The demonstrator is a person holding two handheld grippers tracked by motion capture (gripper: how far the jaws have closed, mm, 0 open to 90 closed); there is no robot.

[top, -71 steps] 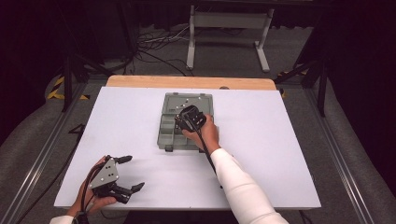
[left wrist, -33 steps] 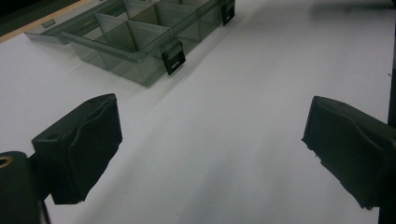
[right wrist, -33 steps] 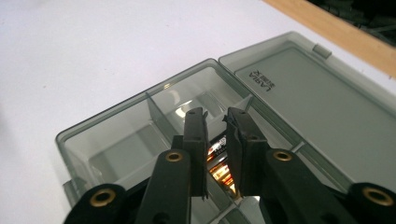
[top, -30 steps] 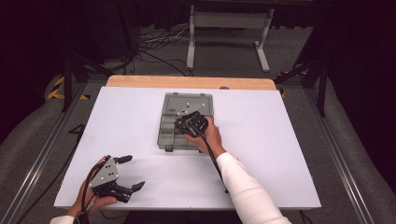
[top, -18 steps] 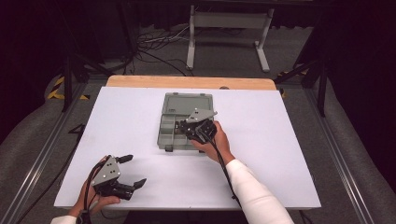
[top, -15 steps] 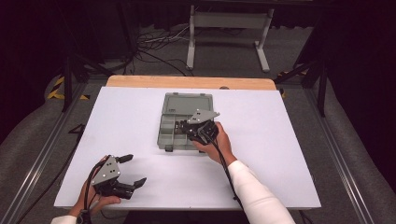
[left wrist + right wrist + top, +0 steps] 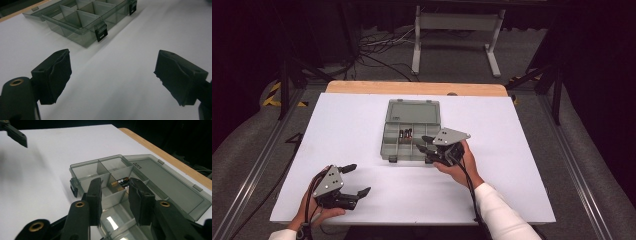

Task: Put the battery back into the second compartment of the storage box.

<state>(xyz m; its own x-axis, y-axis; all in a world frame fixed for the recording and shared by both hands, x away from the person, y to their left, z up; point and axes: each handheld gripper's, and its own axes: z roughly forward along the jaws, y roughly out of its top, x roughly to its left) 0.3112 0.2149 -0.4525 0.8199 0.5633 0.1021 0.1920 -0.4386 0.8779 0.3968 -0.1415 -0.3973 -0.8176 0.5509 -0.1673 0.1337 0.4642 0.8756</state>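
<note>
A clear grey organizer box [image 7: 411,131] sat open near the middle of the white tabletop [image 7: 522,150], its lid folded back toward the far edge. Over the last couple of seconds the right gripper [image 7: 426,145] had drawn back from above the box's compartments to the box's right near corner, and its jaws, partly apart, held nothing. In the right gripper view, batteries [image 7: 120,182] lay in a middle compartment of the box [image 7: 85,170], just beyond the jaw tips. This suggested a battery had just been dropped in and the hand was retreating, perhaps to fetch another or to close the lid. The left gripper [image 7: 352,179] had stayed near the tabletop's near left corner, well apart from the box, with its jaws wide apart and empty. In the left gripper view, the box's front wall and black latch [image 7: 101,31] showed ahead.
</note>
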